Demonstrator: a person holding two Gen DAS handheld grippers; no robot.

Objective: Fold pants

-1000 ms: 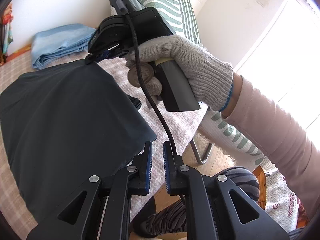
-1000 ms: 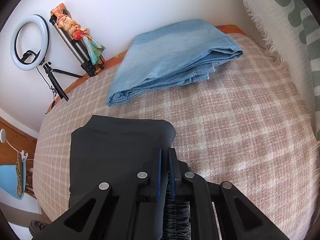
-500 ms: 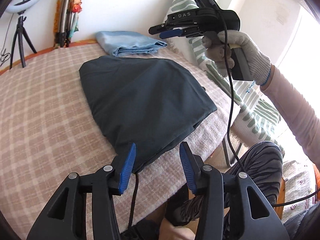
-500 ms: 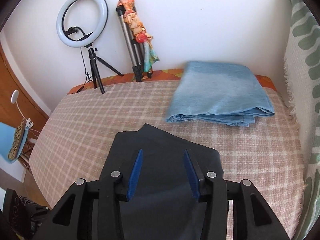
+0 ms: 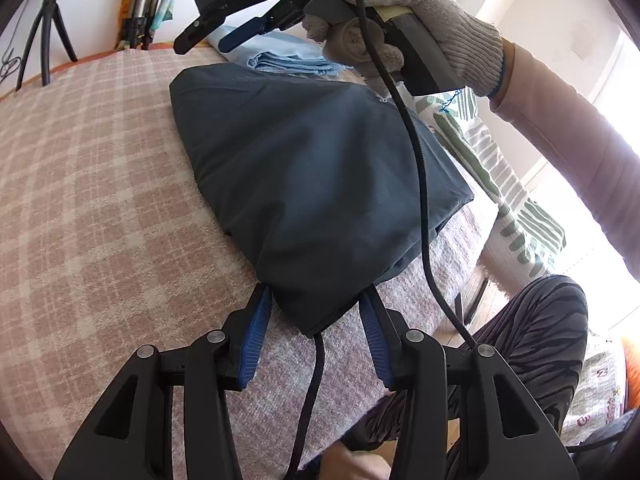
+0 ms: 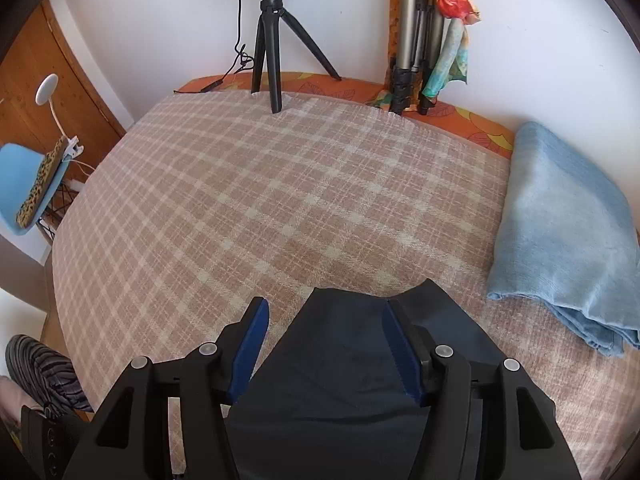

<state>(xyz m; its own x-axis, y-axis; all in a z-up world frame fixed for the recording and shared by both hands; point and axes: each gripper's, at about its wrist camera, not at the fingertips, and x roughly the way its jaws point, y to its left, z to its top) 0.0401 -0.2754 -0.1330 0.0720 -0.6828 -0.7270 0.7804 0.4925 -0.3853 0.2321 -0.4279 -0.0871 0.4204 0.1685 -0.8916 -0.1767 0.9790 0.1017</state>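
Dark folded pants (image 5: 316,184) lie on the plaid blanket (image 5: 92,184). My left gripper (image 5: 316,300) is open, its blue pads either side of the near corner of the pants. My right gripper (image 6: 326,316) is open, straddling the far corner of the pants (image 6: 344,364). In the left wrist view the right gripper (image 5: 228,36) hovers above the far end of the pants, held by a gloved hand (image 5: 416,28).
Folded light-blue jeans (image 6: 568,236) lie at the blanket's right. A ring-light tripod (image 6: 276,52) and a second tripod (image 6: 408,48) stand at the wall. A striped cushion (image 5: 508,184) hangs off the edge. A black cable (image 5: 420,208) crosses the pants.
Both grippers went from shut to open and let go of the pants. The left has moved down to the near corner; the right has turned left over the far corner.
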